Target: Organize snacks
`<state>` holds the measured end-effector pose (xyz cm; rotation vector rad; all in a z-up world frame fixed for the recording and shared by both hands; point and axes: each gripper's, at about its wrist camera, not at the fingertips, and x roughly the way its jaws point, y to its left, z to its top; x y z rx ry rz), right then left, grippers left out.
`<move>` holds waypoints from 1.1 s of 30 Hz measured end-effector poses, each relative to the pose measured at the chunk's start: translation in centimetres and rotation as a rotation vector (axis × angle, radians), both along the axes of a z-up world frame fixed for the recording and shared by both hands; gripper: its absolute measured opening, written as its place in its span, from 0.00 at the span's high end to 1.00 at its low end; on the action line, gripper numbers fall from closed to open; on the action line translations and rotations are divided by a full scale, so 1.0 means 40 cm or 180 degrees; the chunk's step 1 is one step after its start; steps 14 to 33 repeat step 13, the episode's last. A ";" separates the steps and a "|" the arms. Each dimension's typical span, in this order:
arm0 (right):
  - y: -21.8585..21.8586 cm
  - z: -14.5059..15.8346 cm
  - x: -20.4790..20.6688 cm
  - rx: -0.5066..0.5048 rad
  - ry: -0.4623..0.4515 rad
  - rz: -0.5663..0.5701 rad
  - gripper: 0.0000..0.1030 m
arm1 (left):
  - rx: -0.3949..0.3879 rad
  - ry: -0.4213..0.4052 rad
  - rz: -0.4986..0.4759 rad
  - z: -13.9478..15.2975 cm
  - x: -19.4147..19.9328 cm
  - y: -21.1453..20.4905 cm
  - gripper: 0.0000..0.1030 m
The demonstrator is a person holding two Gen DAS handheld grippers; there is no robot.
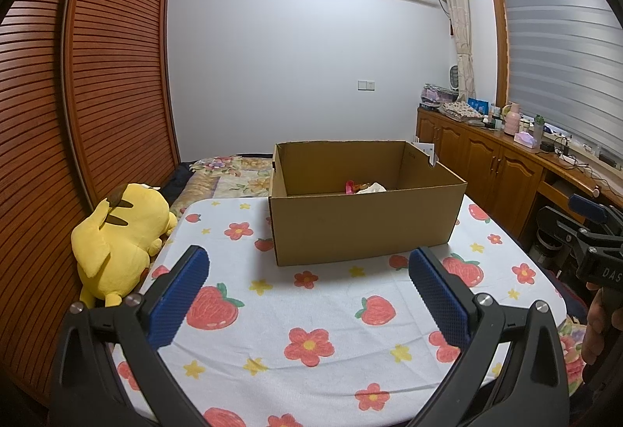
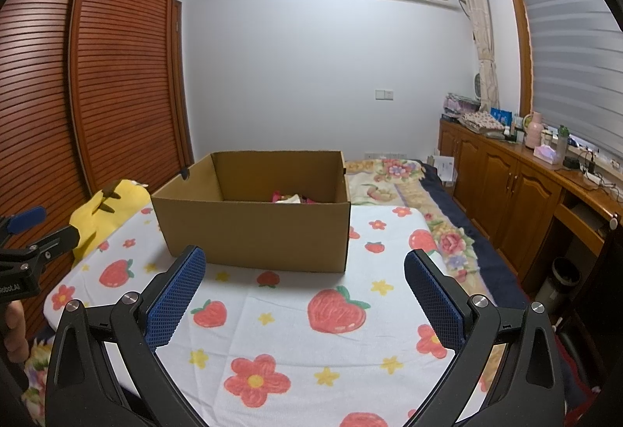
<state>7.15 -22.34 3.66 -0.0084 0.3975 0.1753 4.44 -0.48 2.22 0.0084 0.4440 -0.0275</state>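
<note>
- Left wrist view, left gripper (image 1: pixel 307 294): hovering with its blue pads spread wide and nothing between them, on the near side of the cardboard box (image 1: pixel 362 228).
- Left wrist view, cardboard box: sitting open-topped on the tabletop (image 1: pixel 311 314), which is wearing a strawberry-and-flower cloth; the bare cloth in front of the box is showing no loose packets.
- Left wrist view, snacks (image 1: pixel 364 187): lying low inside the box against its far wall; only a pink and pale scrap is peeking over the near wall, so the count is not readable.
- Left wrist view, yellow plush toy (image 1: pixel 117 248): lying left of the box, off the tabletop edge.
- Left wrist view, right gripper (image 1: pixel 595 236): showing at the frame edge, right of the box, with a person's hand on its handle.
- Right wrist view, right gripper (image 2: pixel 303 290): its pads are likewise standing apart and carrying nothing, near the box's front right corner.
- Right wrist view, snacks (image 2: pixel 290 198): appearing again on the box floor, behind the near wall.
- Risk, judged: reaching in blind over the near wall is likely to catch a finger on the cardboard rim and be shoving or tipping the light box across the smooth cloth.
- Risk, judged: crinkly packets are likely to be slipping from a shallow pinch.
</note>
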 end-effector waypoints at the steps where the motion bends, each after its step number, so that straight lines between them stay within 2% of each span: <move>1: 0.000 -0.001 -0.001 0.0001 -0.0002 -0.0001 0.00 | 0.0004 0.0000 0.0001 0.000 -0.001 0.000 0.00; 33: 0.001 -0.003 -0.001 -0.0001 0.0003 0.0004 0.00 | -0.0019 0.0006 0.0009 -0.004 -0.002 -0.002 0.00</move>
